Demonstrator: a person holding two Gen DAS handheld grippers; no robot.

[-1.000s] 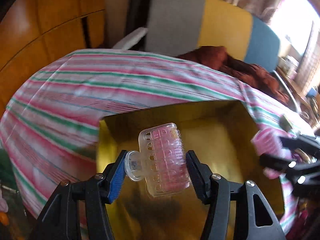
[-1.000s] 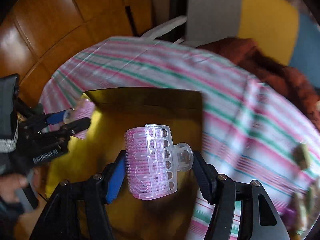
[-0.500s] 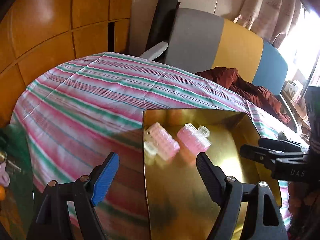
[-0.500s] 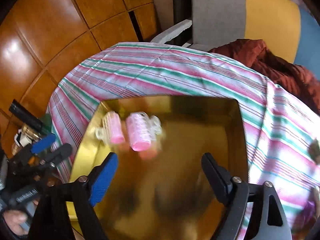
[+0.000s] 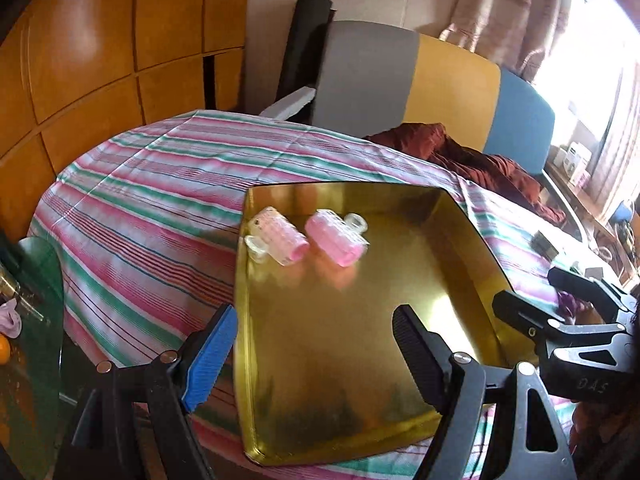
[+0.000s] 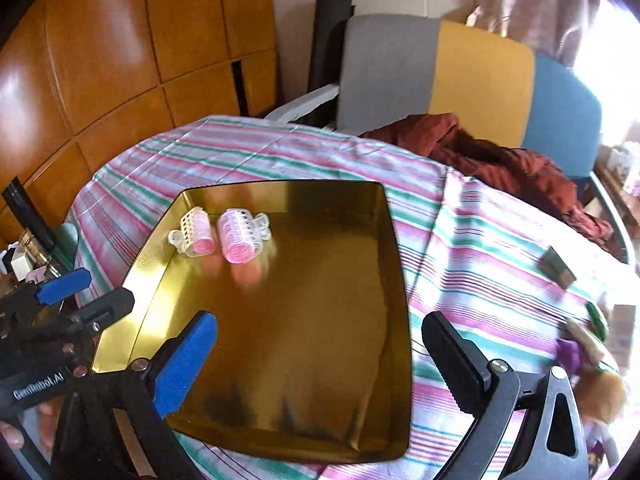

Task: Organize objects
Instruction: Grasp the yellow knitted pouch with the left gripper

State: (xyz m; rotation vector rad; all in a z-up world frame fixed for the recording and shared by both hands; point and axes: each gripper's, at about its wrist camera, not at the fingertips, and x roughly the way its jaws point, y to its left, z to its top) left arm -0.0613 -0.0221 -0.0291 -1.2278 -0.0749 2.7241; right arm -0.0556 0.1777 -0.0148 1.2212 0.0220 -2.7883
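A shiny gold tray lies on a striped cloth. Two pink hair rollers with clear clips rest side by side in its far left corner: the left roller and the right roller. My left gripper is open over the tray's near left part, with nothing between its fingers. My right gripper is open and bare too, above the tray's near edge. Each wrist view catches the other gripper at its side: the right gripper and the left gripper.
The striped cloth covers a round table. A brown garment lies at the far right before a grey, yellow and blue chair back. A small dark box and a doll sit right of the tray. Wooden panels stand to the left.
Both grippers were shut on a roller one second ago. They have opened, let the rollers go into the tray's far left corner, and drawn back towards the near edge.
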